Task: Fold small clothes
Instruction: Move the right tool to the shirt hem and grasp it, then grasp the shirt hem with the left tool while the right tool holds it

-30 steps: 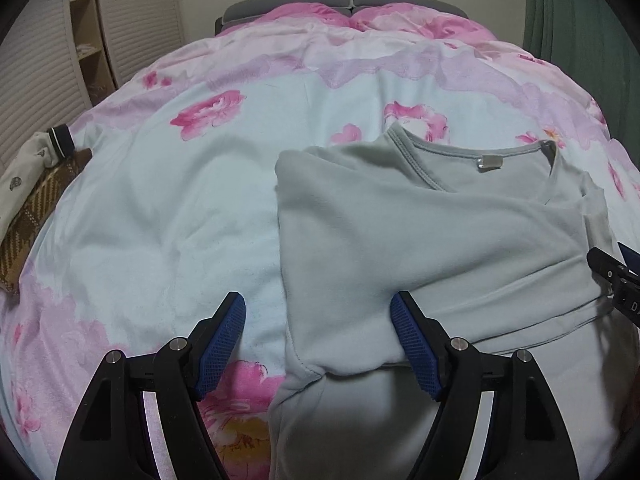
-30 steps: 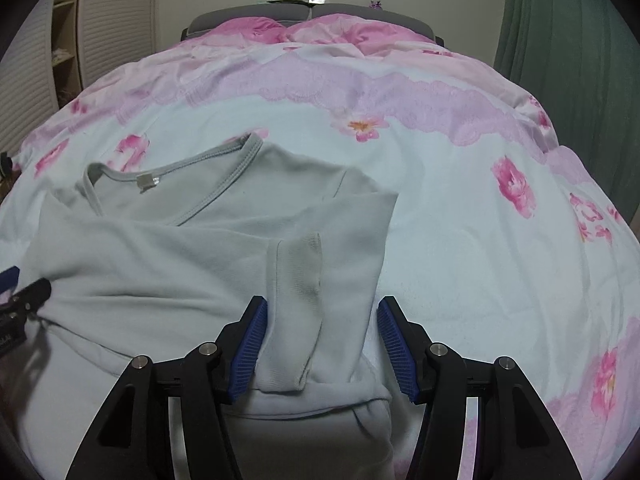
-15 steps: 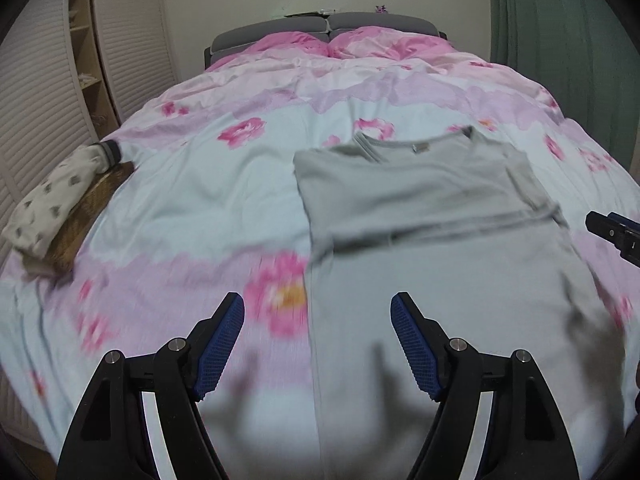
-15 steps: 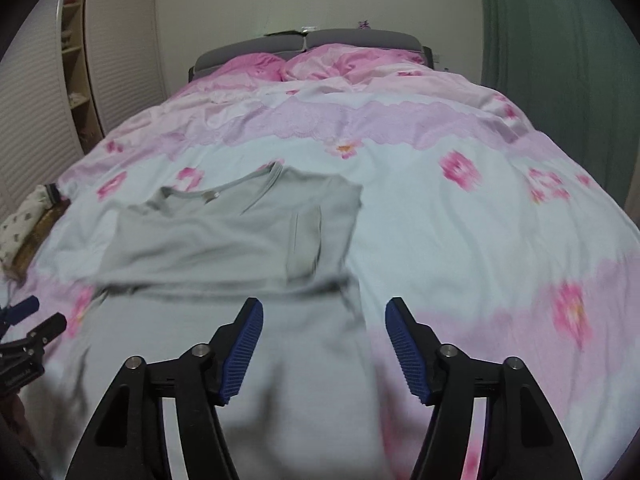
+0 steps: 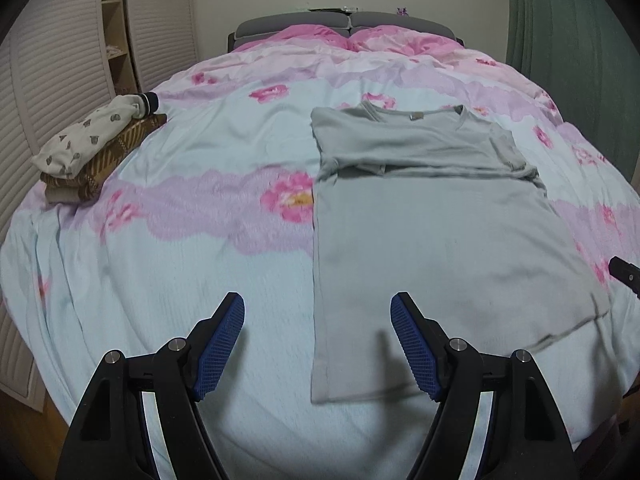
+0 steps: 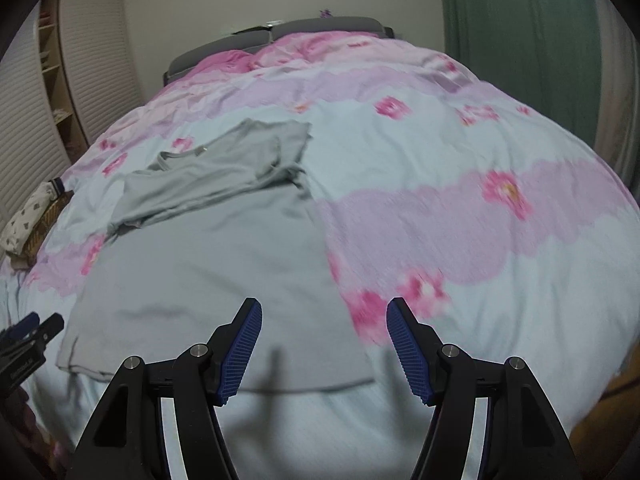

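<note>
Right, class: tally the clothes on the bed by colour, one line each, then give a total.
Grey: 1, the shirt spread on the bed
White with dark print: 1
Brown patterned: 1
Total: 3

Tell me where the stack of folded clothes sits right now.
The stack of folded clothes lies at the bed's left edge in the left wrist view, beside the louvered wardrobe and well left of the grey shirt.
</note>
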Tool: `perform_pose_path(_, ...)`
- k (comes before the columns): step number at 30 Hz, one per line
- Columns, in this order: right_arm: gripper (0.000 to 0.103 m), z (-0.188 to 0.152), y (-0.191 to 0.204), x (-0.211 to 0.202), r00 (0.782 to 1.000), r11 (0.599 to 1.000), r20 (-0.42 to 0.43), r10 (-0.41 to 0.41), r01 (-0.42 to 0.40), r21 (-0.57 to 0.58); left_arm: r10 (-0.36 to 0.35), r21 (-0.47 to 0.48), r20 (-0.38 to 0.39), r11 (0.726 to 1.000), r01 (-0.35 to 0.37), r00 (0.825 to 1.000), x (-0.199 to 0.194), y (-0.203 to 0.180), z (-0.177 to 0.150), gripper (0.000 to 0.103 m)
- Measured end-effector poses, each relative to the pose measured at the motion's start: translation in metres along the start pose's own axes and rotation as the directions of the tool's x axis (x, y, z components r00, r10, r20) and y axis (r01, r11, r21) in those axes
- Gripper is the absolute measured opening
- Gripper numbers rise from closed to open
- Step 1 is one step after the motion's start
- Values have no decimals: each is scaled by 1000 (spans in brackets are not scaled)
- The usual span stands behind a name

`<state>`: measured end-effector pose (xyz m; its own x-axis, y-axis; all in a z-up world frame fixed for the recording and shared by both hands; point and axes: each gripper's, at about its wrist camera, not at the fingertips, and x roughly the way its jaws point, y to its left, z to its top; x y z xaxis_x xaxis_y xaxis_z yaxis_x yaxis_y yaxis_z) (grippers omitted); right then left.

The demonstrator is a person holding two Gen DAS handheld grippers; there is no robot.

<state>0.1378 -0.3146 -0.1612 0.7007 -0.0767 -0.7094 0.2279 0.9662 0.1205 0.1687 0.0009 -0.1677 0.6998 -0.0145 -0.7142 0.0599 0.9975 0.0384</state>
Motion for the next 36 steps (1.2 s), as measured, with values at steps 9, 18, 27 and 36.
perform_pose_path(9,66,-14,-9,11,999,999,-48,3,-2,37,-15,-19,-24,1000,14,1000,5,2,-14,72)
perform_pose_path(18,65,-25,-20,29,990,993,-126,59,-46,105,-47,-43,-51,998,45,998,12,3,-22,61)
perform_pose_path(27,47,-26,-13,30,986,992,-129,105,-93,90,-61,-94,-55,994,56,997,12,9,-27,55)
perform_pose_path(36,16,-25,-12,31,985,989,-120,122,-111,94,-123,-135,-60,984,114,991,13,11,-29,12)
